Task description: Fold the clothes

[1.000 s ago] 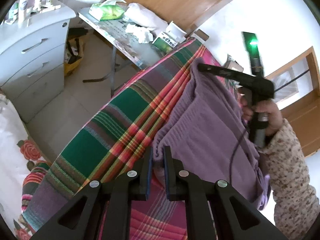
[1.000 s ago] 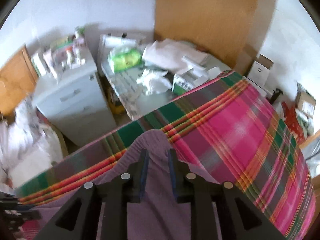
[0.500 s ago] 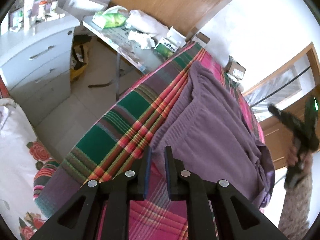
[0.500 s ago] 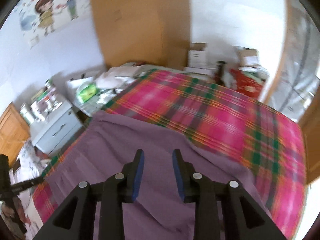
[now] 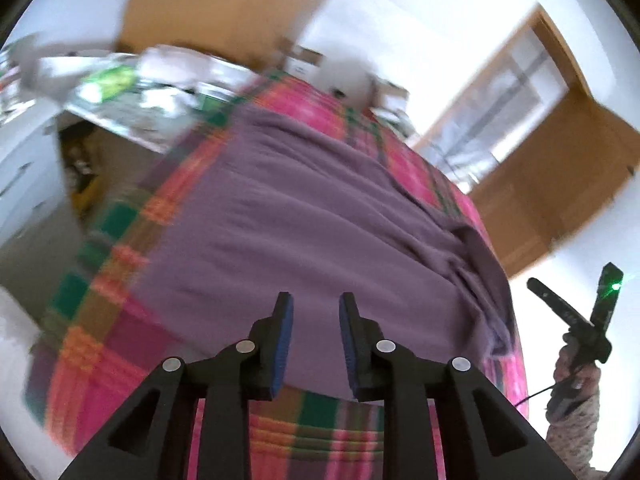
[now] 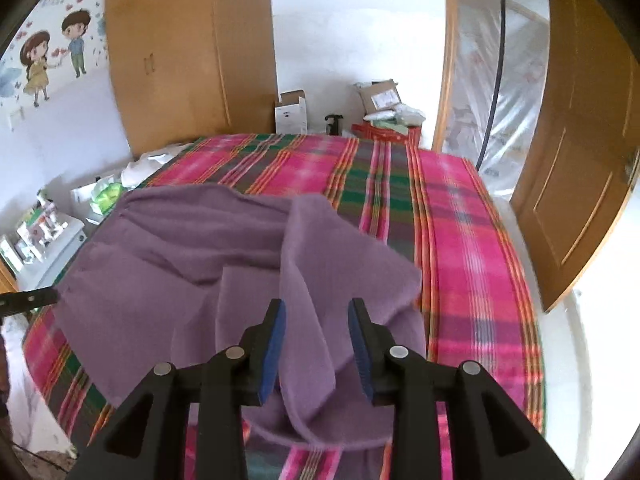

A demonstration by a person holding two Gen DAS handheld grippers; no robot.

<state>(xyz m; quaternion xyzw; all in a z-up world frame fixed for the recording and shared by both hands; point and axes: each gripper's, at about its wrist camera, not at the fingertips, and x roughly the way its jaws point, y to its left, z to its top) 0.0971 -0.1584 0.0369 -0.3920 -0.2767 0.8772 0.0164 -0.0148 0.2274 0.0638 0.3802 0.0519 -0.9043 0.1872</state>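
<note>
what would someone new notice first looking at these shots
The wide purple knit garment spread over the bright pink-and-green plaid bedspread fills both views. In the right wrist view the open right gripper hangs above a raised fold of that garment; in the left wrist view the open left gripper hovers over its near edge. Behind the bed stands a tall wooden wardrobe, beside a cartoon wall sticker of two children.

A bed with a pink, green and orange plaid cover [image 6: 460, 240] fills the middle of the right wrist view, and a tall wooden wardrobe [image 6: 188, 52] stands behind it at eleven o'clock beside a wall sticker of two cartoon children [image 6: 52, 56] at ten o'clock. An open white cardboard box [image 6: 291, 113] sits at twelve o'clock past the far edge of the bed, with a red box [image 6: 386, 133] under loose packages near it at one o'clock. A wooden door [image 6: 580, 152] stands open at three o'clock, and a white chest of drawers [image 6: 52, 240] cluttered with small packages stands at nine o'clock.
</note>
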